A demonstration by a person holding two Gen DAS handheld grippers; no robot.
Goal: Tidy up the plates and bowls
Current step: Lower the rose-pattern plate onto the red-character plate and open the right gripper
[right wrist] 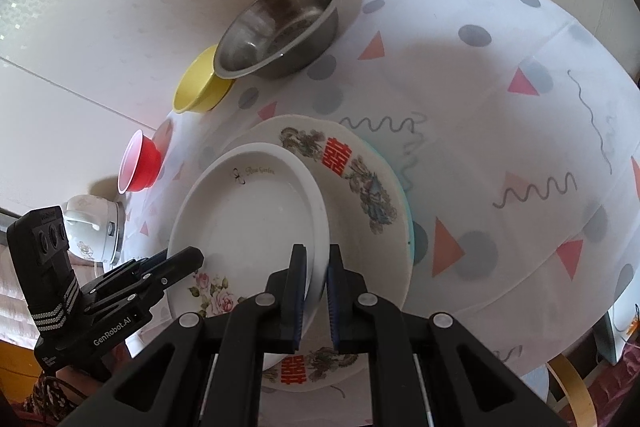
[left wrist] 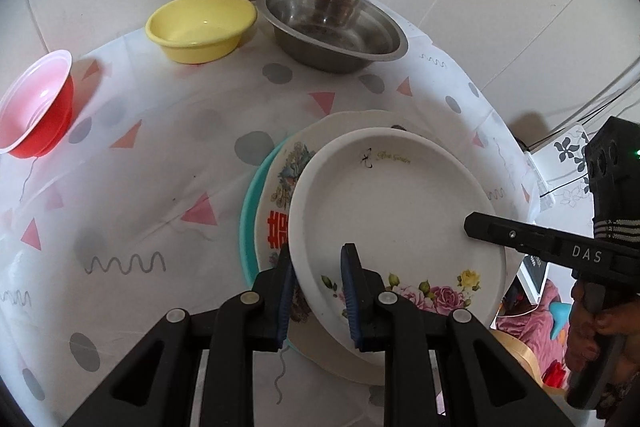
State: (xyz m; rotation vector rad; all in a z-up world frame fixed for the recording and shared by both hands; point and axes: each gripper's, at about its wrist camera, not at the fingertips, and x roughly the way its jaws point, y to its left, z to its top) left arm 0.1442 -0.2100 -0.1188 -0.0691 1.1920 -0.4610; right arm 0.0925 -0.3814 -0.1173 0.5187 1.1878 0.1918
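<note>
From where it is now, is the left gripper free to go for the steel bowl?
Probably not yet. The left gripper is shut on the white rose plate, as is the right gripper. The cloth toward the steel bowl looks open, but the plate needs setting down first.

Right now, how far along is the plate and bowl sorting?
Done: two plates look stacked, the red-character plate on a teal plate. In hand: the left gripper and right gripper each clamp a rim of the rose plate, held tilted over that stack, not yet flat. Left: the red bowl, yellow bowl and steel bowl sit apart, unnested.
</note>
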